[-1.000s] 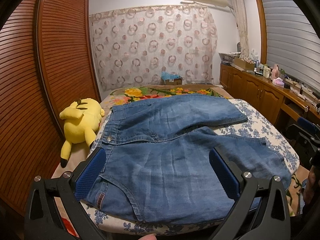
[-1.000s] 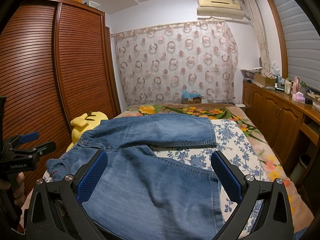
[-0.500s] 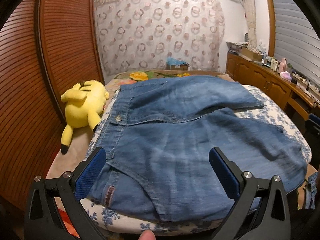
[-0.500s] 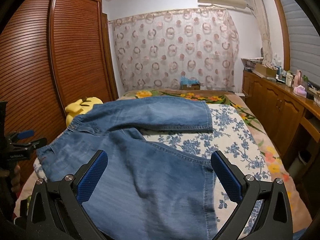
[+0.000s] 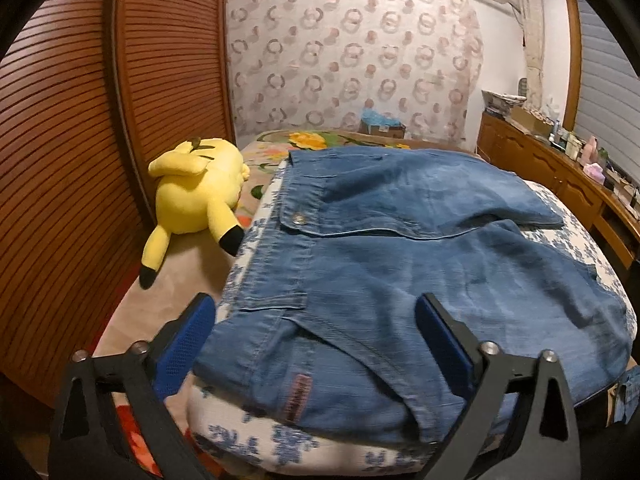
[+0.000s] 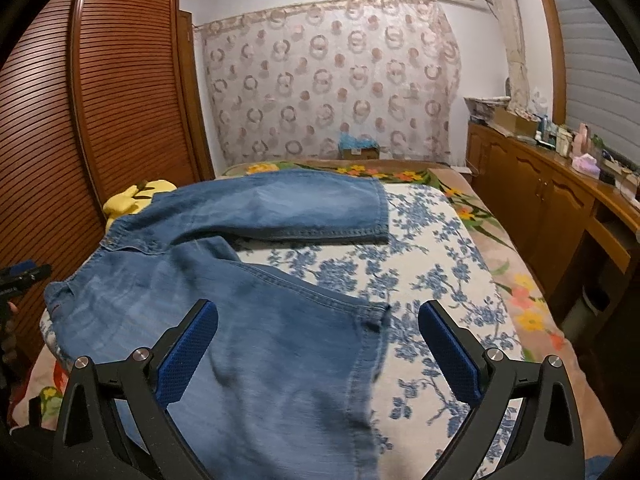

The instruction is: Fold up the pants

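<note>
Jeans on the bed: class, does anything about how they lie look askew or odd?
Yes. The jeans lie unfolded with legs splayed apart, the far leg flat, the near leg angled off the bed's front edge. A yellow plush toy lies beside the waistband.

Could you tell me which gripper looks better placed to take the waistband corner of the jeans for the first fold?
Left, probably. The left gripper is open and frames the near waistband corner of the jeans. The right gripper is open over the near leg's hem.
</note>
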A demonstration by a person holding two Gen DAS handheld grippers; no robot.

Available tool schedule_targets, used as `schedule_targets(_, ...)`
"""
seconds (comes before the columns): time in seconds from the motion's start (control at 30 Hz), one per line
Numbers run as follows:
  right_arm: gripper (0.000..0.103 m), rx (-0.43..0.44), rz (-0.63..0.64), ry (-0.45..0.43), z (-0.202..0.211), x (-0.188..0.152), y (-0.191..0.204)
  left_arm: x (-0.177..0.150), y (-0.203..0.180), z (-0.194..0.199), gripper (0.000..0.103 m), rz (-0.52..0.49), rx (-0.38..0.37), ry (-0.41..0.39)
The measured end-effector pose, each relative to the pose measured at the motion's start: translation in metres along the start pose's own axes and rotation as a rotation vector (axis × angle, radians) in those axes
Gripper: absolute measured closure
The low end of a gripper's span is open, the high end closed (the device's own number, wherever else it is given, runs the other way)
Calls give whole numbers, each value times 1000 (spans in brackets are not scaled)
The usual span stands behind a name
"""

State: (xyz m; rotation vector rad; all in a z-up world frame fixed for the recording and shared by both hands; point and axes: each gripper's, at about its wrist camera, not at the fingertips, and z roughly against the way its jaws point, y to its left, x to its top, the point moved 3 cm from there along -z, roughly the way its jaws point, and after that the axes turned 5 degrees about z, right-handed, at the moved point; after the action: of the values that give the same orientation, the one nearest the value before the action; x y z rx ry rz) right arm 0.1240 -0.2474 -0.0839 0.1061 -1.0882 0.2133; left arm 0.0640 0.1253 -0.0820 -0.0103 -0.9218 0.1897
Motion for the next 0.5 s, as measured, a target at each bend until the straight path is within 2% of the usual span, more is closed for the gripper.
schedule_targets(0.5,6,9,-9,135,15,-14,-1,-33,54,-36,39,51,80,124)
